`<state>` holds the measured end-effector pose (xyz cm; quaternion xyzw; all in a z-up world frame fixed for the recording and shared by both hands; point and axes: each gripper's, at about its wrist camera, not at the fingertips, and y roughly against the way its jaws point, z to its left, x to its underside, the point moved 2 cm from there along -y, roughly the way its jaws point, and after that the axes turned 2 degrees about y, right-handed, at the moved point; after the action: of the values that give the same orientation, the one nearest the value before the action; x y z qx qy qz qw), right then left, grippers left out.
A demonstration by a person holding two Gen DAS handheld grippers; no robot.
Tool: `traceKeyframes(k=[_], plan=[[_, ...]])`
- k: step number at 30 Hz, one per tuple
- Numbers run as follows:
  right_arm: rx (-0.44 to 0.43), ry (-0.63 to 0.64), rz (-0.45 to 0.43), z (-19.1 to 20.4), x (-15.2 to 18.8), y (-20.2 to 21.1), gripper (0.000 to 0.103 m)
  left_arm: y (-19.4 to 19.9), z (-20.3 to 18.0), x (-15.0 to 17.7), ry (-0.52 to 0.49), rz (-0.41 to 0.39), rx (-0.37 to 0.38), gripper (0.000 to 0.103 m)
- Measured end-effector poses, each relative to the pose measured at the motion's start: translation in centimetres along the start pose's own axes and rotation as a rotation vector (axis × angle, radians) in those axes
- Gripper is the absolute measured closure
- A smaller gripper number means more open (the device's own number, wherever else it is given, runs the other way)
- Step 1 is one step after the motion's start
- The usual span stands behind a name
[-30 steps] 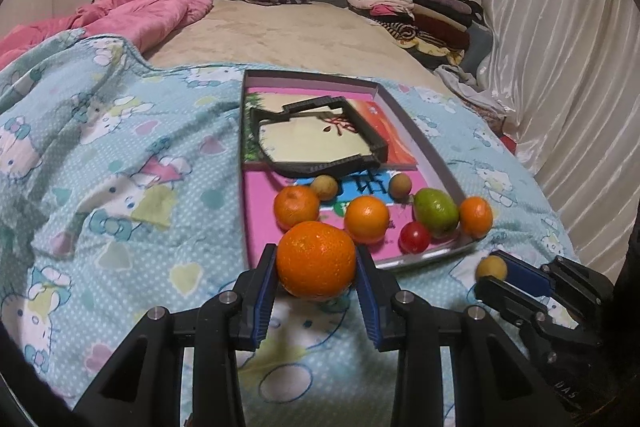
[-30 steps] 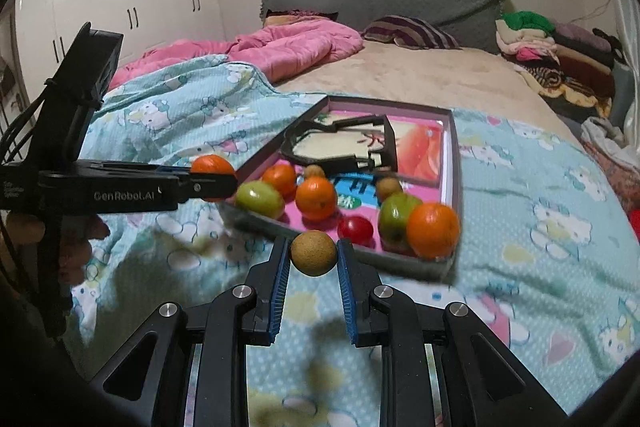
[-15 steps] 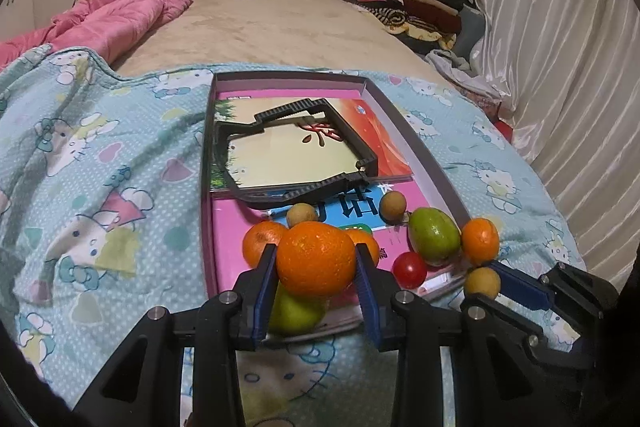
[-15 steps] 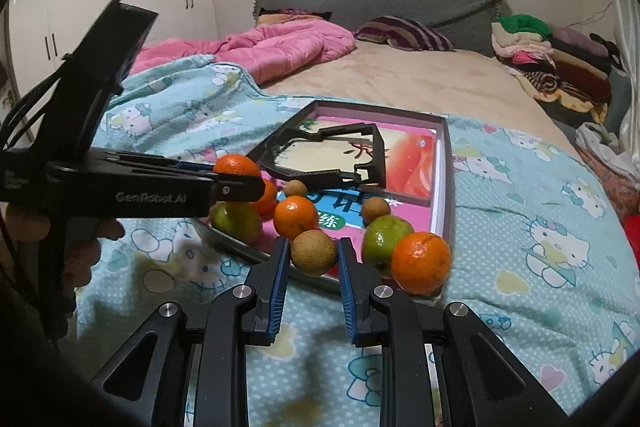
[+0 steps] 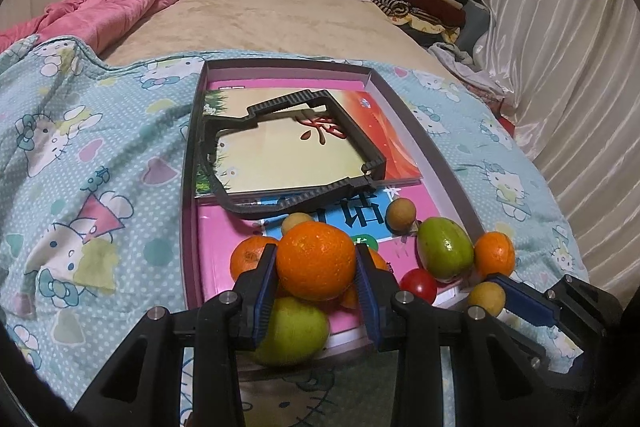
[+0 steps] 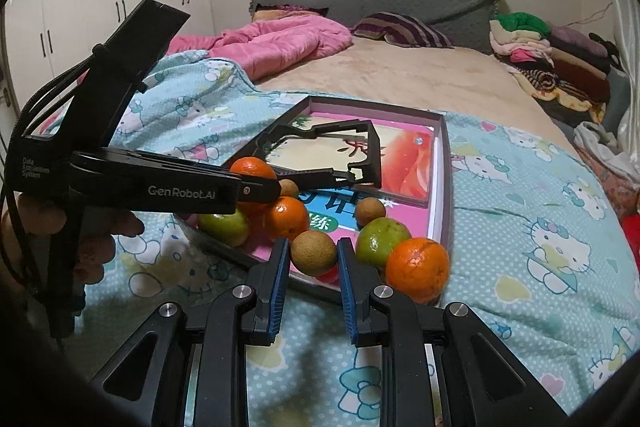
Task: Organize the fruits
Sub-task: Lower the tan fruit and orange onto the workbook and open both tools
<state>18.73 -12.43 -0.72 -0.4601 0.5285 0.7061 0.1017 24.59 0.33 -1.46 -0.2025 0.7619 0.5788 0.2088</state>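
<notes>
Both of my grippers have carried their fruit in over the near end of the shallow grey-rimmed tray [image 5: 190, 163] since a second ago, when they hung above the blue cartoon-print bedspread [image 5: 100, 155] short of it. My left gripper [image 5: 316, 261] stays clamped on the large round orange [image 5: 316, 259], which now hangs above the fruit already piled at the tray's near edge: a green pear-like fruit [image 5: 294, 335] directly beneath it and a smaller orange [image 5: 250, 259] just to its left. My right gripper [image 6: 313, 253] is clamped on a small brown round fruit [image 6: 313, 253], held just above the tray's near rim, beside a green fruit [image 6: 380, 241] and another orange [image 6: 418, 269] sitting at the corner. A black plastic frame [image 5: 288, 151] lies on the printed books that line the tray's far half. I judge both pieces ready to set down, but the near end is crowded. The open pink patch ahead of the pile looks the safer landing for the large orange, since dropping it on the pear could send fruit rolling off the rim.
</notes>
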Motion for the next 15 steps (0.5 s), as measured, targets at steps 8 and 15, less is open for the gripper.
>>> traceKeyframes(k=[8,15], plan=[[-0.005,0.004,0.012,0.1,0.0,-0.8,0.078,-0.3,-0.1,-0.4,-0.009,-0.007,-0.002,0.066],[0.002,-0.002,0.031,-0.2,0.4,-1.4,0.079,-0.6,-0.3,-0.6,-0.014,-0.01,0.003,0.065]])
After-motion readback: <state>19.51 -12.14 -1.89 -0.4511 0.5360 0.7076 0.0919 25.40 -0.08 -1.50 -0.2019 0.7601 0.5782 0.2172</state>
